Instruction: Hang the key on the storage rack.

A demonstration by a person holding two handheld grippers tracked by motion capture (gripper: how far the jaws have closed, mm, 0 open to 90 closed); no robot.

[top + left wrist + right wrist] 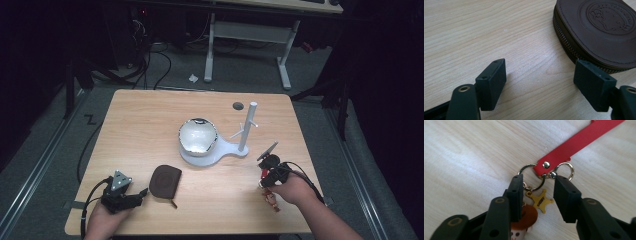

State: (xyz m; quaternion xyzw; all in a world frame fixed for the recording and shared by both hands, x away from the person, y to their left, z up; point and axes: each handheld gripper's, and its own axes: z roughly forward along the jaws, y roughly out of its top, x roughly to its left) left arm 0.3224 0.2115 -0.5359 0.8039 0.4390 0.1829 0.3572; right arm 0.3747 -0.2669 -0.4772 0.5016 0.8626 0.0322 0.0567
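While our right gripper (pixel 536 192) stands apart around the keychain (pixel 540 201), beside the stand (pixel 247 127), nothing hangs yet; left gripper (pixel 541 80) is open too

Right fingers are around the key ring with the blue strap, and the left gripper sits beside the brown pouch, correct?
Not quite: the strap is red, not blue, as the right gripper view shows. The rest holds: the right gripper has its fingers either side of the key ring, and the left gripper sits beside the brown pouch.

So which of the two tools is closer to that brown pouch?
Left. The left tool sits right beside the brown pouch, one jaw at its zipped edge. The right tool is across the table, over the keychain.
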